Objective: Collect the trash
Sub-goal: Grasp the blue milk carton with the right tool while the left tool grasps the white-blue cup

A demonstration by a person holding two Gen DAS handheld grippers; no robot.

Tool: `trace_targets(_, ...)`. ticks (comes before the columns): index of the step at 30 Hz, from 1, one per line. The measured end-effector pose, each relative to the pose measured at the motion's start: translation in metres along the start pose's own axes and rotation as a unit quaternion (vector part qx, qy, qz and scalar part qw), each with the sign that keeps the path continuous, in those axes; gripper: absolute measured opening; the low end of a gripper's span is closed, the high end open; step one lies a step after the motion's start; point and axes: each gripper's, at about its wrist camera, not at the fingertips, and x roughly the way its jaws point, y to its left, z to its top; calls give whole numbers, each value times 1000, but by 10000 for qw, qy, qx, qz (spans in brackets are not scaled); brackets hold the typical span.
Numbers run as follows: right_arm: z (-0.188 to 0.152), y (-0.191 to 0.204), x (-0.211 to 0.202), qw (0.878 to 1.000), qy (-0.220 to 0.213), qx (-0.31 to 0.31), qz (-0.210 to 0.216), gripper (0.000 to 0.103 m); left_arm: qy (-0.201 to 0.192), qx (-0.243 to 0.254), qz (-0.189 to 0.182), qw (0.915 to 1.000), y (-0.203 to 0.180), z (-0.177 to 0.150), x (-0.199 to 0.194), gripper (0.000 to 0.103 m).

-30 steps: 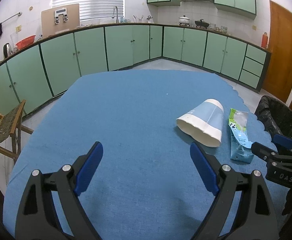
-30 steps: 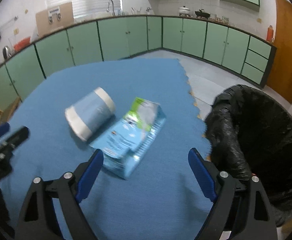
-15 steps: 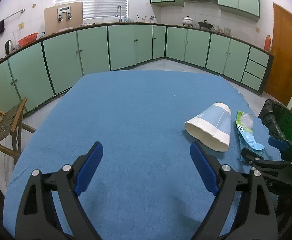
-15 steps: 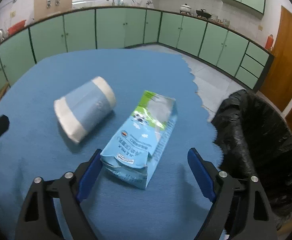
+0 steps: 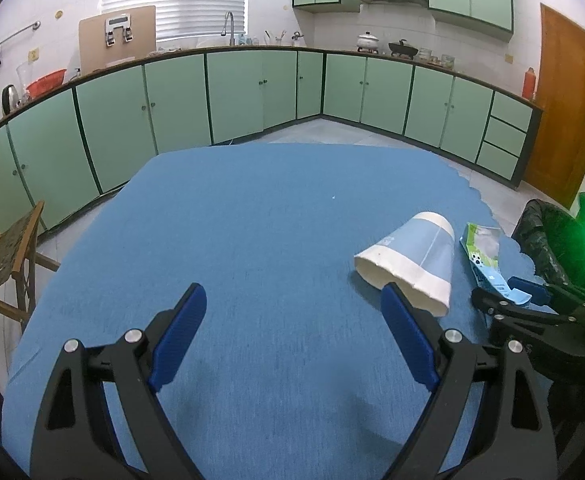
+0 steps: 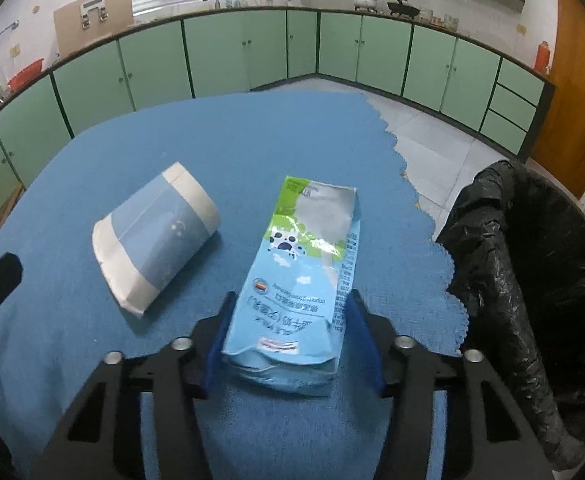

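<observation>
While the right gripper (image 6: 288,324) closes its jaws around the near end of the milk carton (image 6: 308,264), the carton lies flat near the right edge of the surface (image 6: 252,140), its sides between the pads, which look to be just meeting it. Nothing is in the bin bag (image 6: 532,300) as far as can be seen; it stands just off that right edge, mouth open. Over on the other side, the left gripper (image 5: 292,340) hangs spread wide over bare cloth, holding nothing. A little farther in, the paper cup (image 6: 156,236) lies on its side beside the carton, untouched. So: first pick just beginning, two pieces left to bin.
</observation>
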Motion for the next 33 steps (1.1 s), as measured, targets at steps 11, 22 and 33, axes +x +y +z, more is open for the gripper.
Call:
trace_targets(11, 15, -13, -16, 9993, -325, -88, 157, 43, -29, 111, -520, 9986, -28, 17, 18, 86)
trace_targets(22, 32, -39, -17, 9985, -517, 109, 125, 43, 292, 371, -752, 9960, -65, 28, 61, 87)
trace_targets(33, 28, -47, -10, 9986, -474, 147, 175, 43, 746, 85, -982, 9923, -67, 24, 80, 92)
